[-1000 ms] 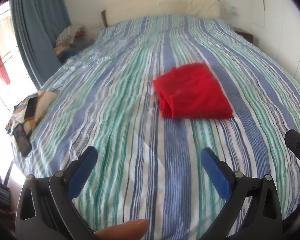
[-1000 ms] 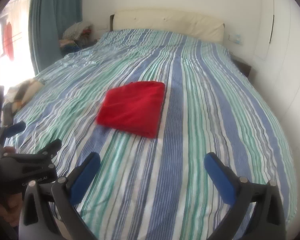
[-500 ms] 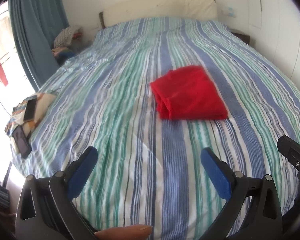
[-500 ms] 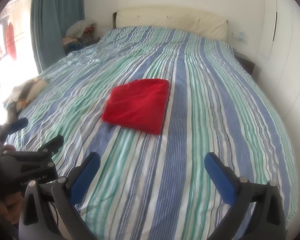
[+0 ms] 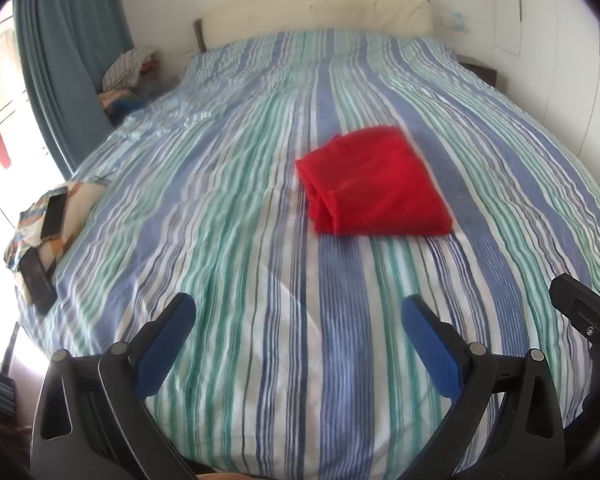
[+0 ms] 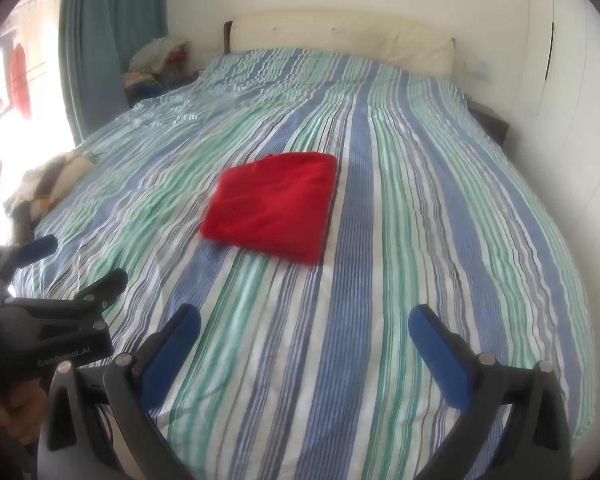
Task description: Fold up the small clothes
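A red garment (image 5: 374, 186) lies folded into a compact rectangle on the striped bed cover (image 5: 220, 220); it also shows in the right wrist view (image 6: 274, 208). My left gripper (image 5: 296, 312) is open and empty, held back above the bed's near part, well short of the garment. My right gripper (image 6: 304, 320) is open and empty, also back from the garment. The left gripper shows at the left edge of the right wrist view (image 6: 64, 264). Part of the right gripper shows at the right edge of the left wrist view (image 5: 592, 312).
A patterned cloth with a phone (image 5: 54, 216) and a dark device (image 5: 38, 284) lies at the bed's left edge. Blue curtain (image 5: 64, 68) and a clothes pile (image 5: 126, 72) stand at the far left. A cream headboard (image 5: 316, 12) and white wall close the far end.
Both grippers have drawn back and up from the folded red garment, which looks smaller and farther. The garment has not moved. Both stay open.
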`<action>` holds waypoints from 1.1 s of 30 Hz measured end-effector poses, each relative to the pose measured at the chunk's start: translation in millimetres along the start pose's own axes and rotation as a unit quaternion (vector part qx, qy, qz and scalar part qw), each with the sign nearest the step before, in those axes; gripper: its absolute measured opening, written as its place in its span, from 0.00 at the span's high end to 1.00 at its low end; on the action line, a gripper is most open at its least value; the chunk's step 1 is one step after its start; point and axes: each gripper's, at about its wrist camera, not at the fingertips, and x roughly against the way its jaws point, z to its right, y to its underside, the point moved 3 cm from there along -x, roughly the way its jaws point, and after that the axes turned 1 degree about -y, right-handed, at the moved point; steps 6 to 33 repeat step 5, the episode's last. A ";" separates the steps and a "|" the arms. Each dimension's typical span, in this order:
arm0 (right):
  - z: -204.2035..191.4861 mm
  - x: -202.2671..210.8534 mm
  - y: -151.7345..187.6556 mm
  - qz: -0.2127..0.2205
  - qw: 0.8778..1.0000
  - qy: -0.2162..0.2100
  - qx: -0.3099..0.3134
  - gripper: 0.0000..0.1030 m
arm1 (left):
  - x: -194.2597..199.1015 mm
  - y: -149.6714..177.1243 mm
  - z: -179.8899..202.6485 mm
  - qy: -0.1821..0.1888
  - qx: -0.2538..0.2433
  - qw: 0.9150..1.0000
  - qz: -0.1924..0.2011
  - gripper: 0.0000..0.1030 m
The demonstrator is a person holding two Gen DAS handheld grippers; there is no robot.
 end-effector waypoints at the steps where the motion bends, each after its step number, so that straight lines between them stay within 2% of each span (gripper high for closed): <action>1: -0.1 -0.3 -0.2 0.000 1.000 -0.001 0.001 0.01 | 0.8 0.2 -0.2 0.000 0.000 1.000 0.002 0.00; 33: -2.8 -2.1 -0.9 -0.001 1.000 -0.003 0.003 0.01 | 4.7 -0.1 -0.3 -0.006 -0.002 1.000 0.009 0.00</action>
